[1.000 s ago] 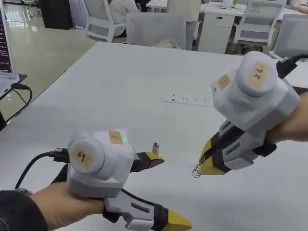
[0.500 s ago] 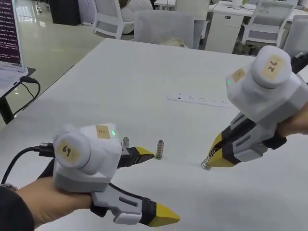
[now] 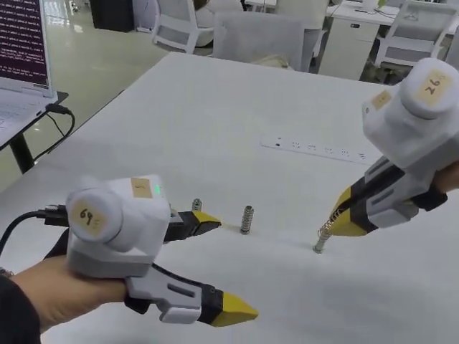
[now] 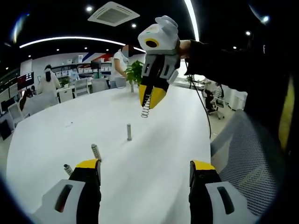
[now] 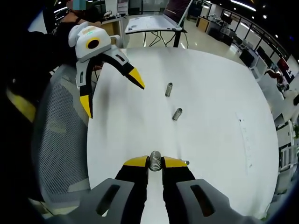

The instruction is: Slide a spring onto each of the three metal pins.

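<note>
The right gripper (image 3: 343, 223) has its jaws clamped on a spring (image 3: 326, 233), which hangs tilted just above the bare pin (image 3: 317, 249). The left gripper (image 3: 231, 266), jaws wide apart, hovers near two spring-covered pins (image 3: 247, 219) on the white table (image 3: 215, 122).

1. The left tongs (image 3: 224, 265) sit low at the near left, jaws spread wide and empty, tips pointing right.
2. The left hand (image 3: 61, 290) wraps the grip from behind, with a dark sleeve (image 3: 13, 319) at the wrist.
3. The right tongs (image 3: 338, 221) hang higher at the right, tilted down and leftward, jaws closed on a spring (image 3: 324, 236) that juts below the tips.
4. The right hand (image 3: 448, 175) grips them at the picture's edge.
5. The two tongs are well apart, tips facing each other.
</note>
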{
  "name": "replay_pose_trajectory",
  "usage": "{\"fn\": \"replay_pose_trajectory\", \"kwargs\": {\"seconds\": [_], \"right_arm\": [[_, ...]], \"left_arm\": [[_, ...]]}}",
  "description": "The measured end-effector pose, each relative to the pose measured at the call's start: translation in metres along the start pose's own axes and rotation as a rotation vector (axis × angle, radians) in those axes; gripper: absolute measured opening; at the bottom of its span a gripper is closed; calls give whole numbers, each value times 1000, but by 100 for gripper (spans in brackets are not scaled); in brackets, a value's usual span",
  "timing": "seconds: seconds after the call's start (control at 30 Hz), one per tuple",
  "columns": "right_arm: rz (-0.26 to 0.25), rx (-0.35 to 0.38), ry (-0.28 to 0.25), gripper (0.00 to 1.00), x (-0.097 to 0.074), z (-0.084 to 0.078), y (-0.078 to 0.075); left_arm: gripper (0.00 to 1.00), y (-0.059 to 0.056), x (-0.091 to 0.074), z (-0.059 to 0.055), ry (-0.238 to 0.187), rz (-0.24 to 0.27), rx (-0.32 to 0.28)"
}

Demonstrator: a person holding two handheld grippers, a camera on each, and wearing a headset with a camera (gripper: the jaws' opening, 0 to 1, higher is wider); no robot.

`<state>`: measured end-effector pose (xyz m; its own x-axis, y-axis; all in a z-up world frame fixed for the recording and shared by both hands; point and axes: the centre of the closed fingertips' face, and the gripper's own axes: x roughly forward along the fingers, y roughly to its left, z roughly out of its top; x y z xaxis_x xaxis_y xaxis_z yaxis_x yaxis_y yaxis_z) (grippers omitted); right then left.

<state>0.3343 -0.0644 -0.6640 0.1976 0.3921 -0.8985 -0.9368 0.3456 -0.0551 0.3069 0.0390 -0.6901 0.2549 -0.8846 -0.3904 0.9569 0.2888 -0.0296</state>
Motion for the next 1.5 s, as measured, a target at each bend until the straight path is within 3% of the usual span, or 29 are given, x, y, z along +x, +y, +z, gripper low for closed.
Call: {"fn": "replay_pose_trajectory", "kwargs": {"seconds": [0.53, 0.63, 1.23, 1.5], "right_arm": [[-44, 26, 52, 8, -3, -16, -34], [-56, 29, 79, 8, 0, -22, -41], [-41, 67, 112, 8, 24, -31, -65], [-27, 79, 127, 8, 33, -36, -69]], "left_arm": [[74, 5, -5, -6, -7, 34, -29], [74, 6, -5, -7, -5, 33, -31], [73, 6, -3, -10, -3, 33, -47], [73, 7, -3, -12, 4, 34, -52]]}}
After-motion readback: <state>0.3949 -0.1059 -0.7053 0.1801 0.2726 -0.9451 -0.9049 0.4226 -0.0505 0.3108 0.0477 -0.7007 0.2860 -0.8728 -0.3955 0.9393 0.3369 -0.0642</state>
